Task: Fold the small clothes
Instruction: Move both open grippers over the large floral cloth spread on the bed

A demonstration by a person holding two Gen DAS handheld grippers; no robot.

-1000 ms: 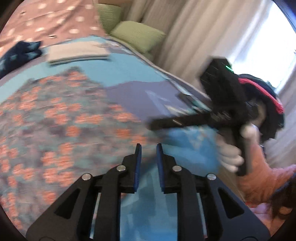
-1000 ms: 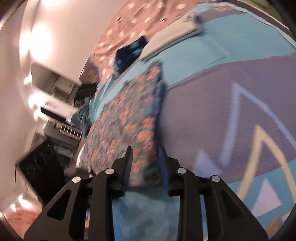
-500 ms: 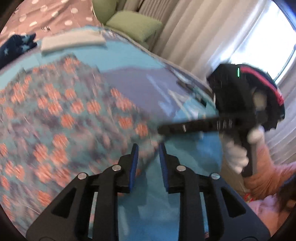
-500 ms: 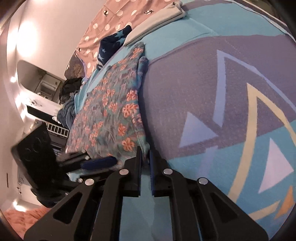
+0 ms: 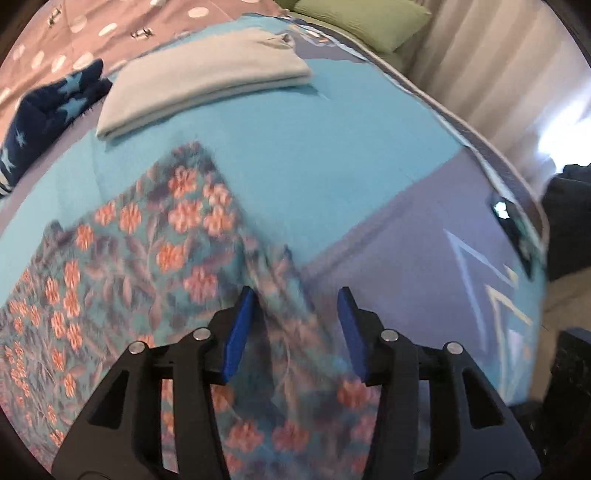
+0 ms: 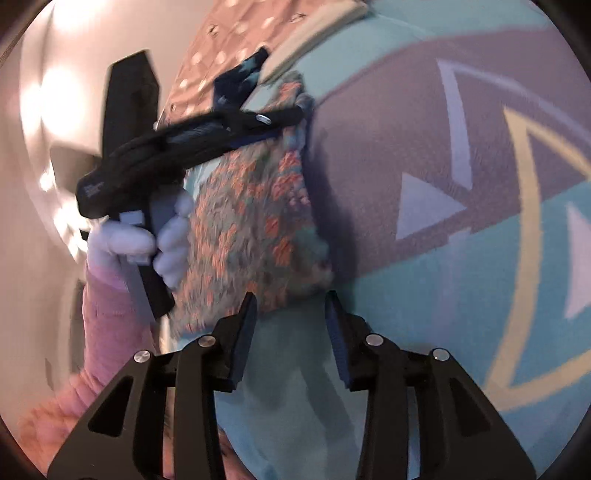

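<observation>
Left gripper jaws apart, floral garment lying between and beneath them; right gripper jaws apart, garment edge just ahead.

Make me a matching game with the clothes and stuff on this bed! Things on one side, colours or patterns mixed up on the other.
Things:
1. folded cloth
2. garment between the left gripper fingers
3. crumpled cloth at the far left
4. pillow

Looks:
A. green
B. navy with pale stars
C. plain pale grey
D. teal with orange flowers

Pairs: 1-C, 2-D, 3-B, 4-A. The floral garment lies on the blue bedspread.
</observation>
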